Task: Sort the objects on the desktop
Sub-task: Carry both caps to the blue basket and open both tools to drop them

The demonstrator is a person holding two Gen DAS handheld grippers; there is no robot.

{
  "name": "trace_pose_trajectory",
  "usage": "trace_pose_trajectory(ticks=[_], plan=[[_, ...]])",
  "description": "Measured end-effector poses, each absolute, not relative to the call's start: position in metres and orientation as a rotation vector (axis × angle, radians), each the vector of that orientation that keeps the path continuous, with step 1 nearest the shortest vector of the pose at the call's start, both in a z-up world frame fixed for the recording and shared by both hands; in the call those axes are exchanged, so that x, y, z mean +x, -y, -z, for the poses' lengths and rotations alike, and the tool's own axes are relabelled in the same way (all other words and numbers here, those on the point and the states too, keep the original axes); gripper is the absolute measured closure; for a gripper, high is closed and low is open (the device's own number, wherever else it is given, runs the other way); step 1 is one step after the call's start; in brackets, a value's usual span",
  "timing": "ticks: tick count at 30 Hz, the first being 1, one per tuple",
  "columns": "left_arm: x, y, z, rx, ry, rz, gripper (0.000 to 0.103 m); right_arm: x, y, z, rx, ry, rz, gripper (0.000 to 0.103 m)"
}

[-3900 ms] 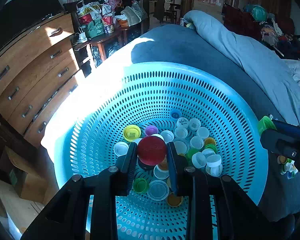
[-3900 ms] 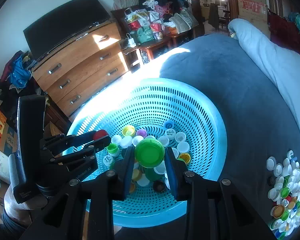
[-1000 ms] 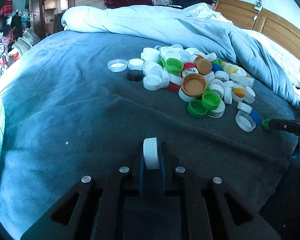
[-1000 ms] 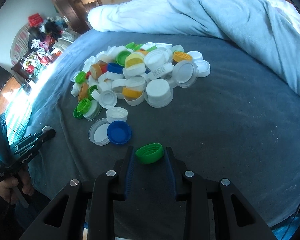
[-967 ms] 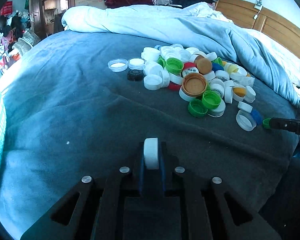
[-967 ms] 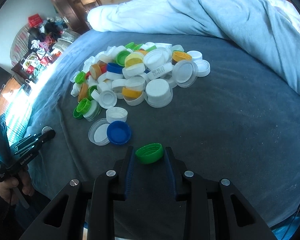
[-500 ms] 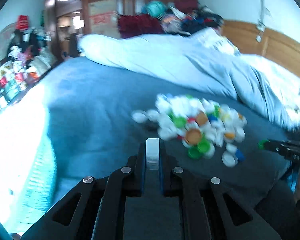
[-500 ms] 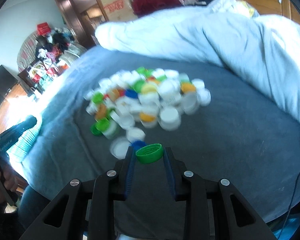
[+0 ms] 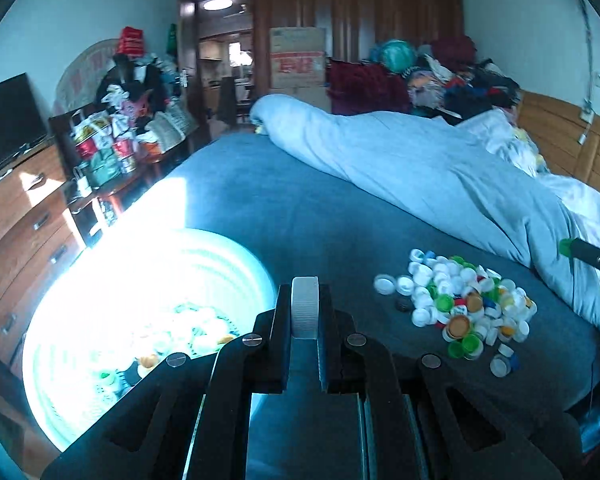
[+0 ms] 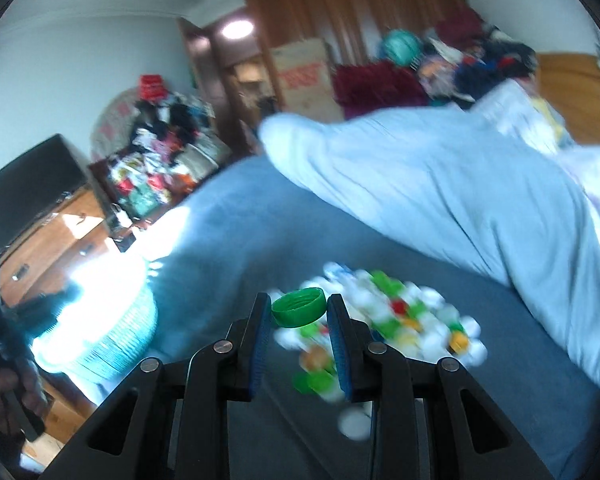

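Both wrist views overlook bed (image 9: pixel 300 216); basket (image 9: pixel 60 360)

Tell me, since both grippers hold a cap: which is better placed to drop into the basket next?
Left, probably: left gripper holds its white cap beside the basket's rim.

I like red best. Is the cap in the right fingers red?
No, the right gripper holds a green cap between its fingers.
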State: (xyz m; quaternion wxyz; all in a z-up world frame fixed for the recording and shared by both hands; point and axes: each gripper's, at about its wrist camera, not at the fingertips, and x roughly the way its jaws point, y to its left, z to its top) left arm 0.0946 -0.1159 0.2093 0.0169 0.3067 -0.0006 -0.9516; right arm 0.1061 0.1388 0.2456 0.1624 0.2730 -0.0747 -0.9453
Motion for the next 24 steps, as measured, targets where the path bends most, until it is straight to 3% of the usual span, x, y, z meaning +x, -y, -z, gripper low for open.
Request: trace_pose_trajectory(ticks=[10,24], plan=[[0.097,0.169,-0.223,0.914,-0.082,2.858,0.095,0.094,-0.026,-0.306,0.63,0.079,2.529,0.071],[0.1,0.24,-0.227,0.935,-0.146,2.725,0.095,0.089,0.098,-0.323,0.656,-0.06,2.289,0.071]])
